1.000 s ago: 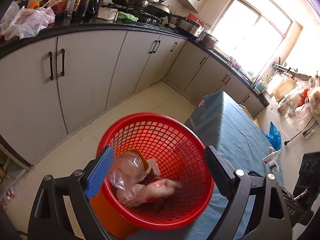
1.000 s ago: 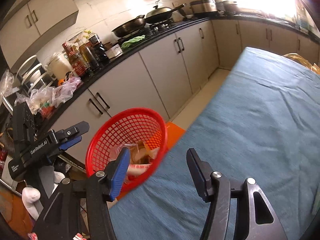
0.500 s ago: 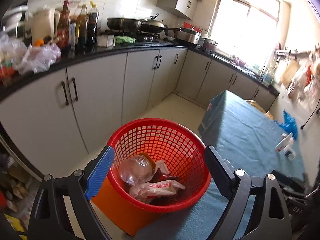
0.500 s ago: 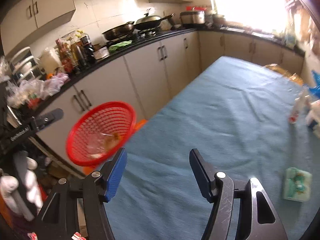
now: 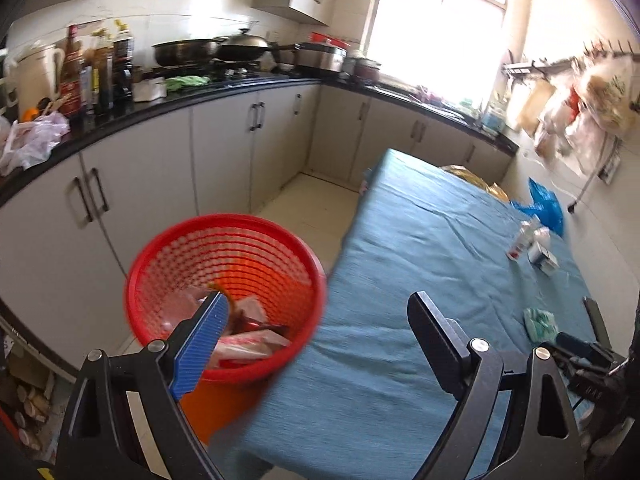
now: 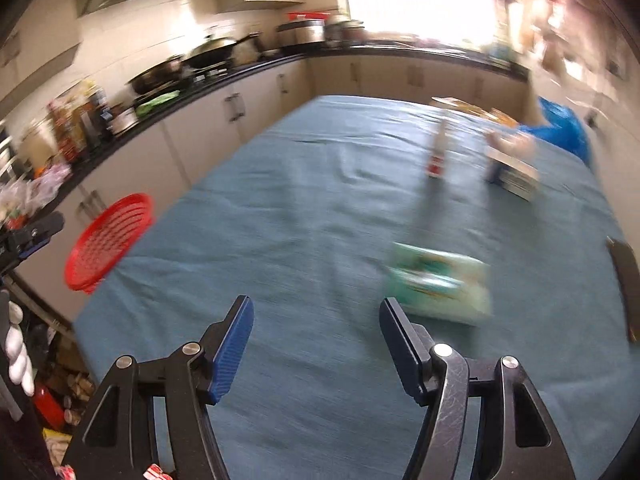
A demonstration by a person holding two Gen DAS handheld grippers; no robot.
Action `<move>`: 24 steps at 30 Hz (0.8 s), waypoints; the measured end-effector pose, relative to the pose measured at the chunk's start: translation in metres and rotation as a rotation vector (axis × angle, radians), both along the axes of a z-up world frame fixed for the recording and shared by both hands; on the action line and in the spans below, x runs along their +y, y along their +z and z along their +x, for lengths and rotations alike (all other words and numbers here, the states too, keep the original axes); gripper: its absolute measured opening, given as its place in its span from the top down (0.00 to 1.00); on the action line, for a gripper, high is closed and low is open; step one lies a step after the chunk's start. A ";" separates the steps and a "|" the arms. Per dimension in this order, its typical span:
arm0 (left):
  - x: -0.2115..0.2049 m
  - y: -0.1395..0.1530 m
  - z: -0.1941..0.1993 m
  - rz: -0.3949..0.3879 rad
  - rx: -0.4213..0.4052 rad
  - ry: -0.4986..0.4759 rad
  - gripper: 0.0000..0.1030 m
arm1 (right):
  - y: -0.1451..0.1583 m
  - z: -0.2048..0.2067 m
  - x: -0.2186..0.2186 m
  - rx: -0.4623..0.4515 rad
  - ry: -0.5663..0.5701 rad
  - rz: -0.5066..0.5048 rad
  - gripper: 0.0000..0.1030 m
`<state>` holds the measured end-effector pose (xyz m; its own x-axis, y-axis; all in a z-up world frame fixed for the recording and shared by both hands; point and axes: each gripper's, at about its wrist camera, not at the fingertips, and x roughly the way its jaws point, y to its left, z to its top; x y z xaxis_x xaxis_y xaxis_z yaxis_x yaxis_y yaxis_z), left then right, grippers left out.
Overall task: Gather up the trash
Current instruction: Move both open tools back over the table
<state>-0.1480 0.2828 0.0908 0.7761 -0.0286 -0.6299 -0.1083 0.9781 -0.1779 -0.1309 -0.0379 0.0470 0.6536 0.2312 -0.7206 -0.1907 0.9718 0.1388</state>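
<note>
Both views have swung away from the red basket (image 5: 224,300) toward the blue-covered bench (image 6: 320,216) since a second ago: in the right wrist view the basket, then just ahead of the jaws, now sits small beyond the bench's left edge, and a green-and-white packet (image 6: 438,282) has come into sight.

The right gripper (image 6: 316,340) hangs over the bench's near end. Its jaws have just been opening and stand moderately apart with only cloth between them; they hold nothing. The packet lies just beyond the right jaw's tip, blurred, not touched.

The left gripper (image 5: 316,340) has its jaws spread wide and empty. Its blue-padded left jaw overlaps the basket in the picture, and its right jaw is over the bench's near left corner. The basket stands off that corner, with crumpled plastic wrappers (image 5: 248,340) inside.

Farther along the bench, toward its right edge, stand a small bottle (image 6: 438,152) and a box (image 6: 514,174), both blurred. A blue plastic bag (image 6: 564,128) lies at the far right corner.
</note>
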 end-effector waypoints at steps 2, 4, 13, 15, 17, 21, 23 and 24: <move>-0.013 -0.004 0.005 -0.005 0.015 -0.025 0.13 | -0.001 -0.003 -0.029 0.006 -0.052 0.007 0.32; -0.030 -0.007 0.010 -0.014 0.030 -0.060 0.13 | -0.003 -0.005 -0.058 0.013 -0.103 0.019 0.32; -0.112 -0.019 0.031 0.003 0.087 -0.221 0.13 | -0.014 -0.009 -0.120 0.037 -0.190 0.062 0.29; -0.132 -0.021 0.036 0.002 0.104 -0.276 0.13 | -0.019 -0.007 -0.128 0.049 -0.196 0.079 0.28; -0.151 -0.024 0.040 -0.007 0.117 -0.345 0.13 | -0.024 -0.007 -0.136 0.057 -0.204 0.094 0.28; -0.199 -0.026 0.046 0.015 0.103 -0.519 0.13 | -0.028 -0.006 -0.146 0.072 -0.216 0.114 0.28; -0.222 -0.028 0.050 0.051 0.082 -0.591 0.13 | -0.029 -0.005 -0.153 0.074 -0.224 0.116 0.28; -0.235 -0.029 0.054 0.072 0.073 -0.634 0.13 | -0.029 -0.004 -0.156 0.073 -0.229 0.116 0.28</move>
<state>-0.0941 0.0482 0.0616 0.5776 -0.4232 -0.6980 0.4854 0.8656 -0.1231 -0.1350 -0.1944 0.0185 0.6454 0.1667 -0.7455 0.0472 0.9653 0.2567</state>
